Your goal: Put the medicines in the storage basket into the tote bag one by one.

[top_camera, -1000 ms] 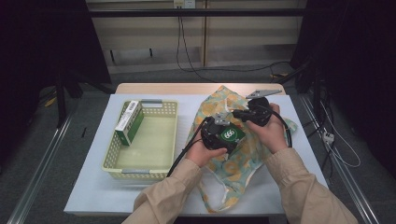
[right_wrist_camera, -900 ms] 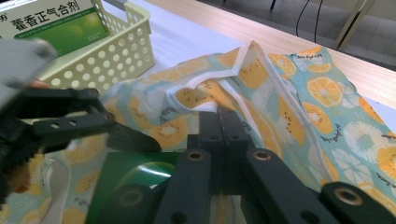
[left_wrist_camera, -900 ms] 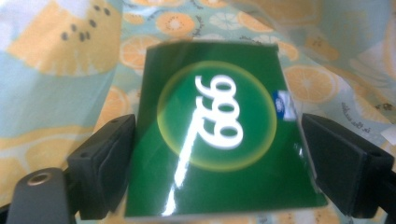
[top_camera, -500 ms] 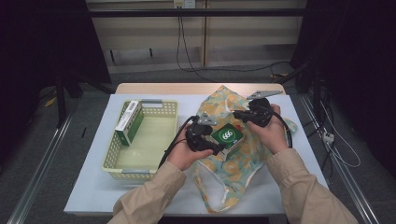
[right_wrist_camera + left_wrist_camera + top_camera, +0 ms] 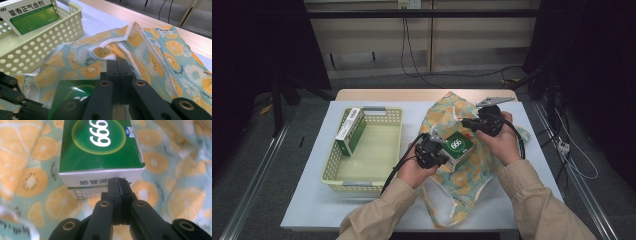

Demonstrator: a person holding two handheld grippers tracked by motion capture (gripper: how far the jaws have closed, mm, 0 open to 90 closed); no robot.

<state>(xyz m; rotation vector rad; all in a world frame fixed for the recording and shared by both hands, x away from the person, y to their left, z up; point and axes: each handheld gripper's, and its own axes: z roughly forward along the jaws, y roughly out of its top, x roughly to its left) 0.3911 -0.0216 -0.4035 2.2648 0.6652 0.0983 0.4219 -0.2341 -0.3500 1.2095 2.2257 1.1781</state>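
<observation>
**Green box out of fruit-print bag, held at one end; bag mouth pinned by the other gripper**

Left gripper (image 5: pixel 435 148): its jaws are closed together on the white end face of the green box (image 5: pixel 100 147), pinching what appears to be the end flap or edge. In the high view the box sits just above the fruit-print bag (image 5: pixel 472 165), tilted, its printed top facing up. The end grip leaves the long body free, which would suit carrying it sideways toward the basket (image 5: pixel 332 170).

Right gripper (image 5: pixel 472 123): its jaws are pressed together on the white-trimmed rim of the bag (image 5: pixel 110 53), near the opening. The hold looks meant to keep the cloth down and the mouth steady so the bag does not follow the box as it comes away.

Basket: pale yellow, perforated, on the white surface (image 5: pixel 312 210) to the left of the bag. A second carton (image 5: pixel 350 131) already leans against its far left wall, upright on its long edge; the rest of the floor is bare.

Judgement: the work in hand is emptying the bag into the basket, with one carton placed and this one partway across. The pinch is narrow and at one end, so the box could swing or slip if moved quickly. The bag fabric lies close under the box and might snag.
</observation>
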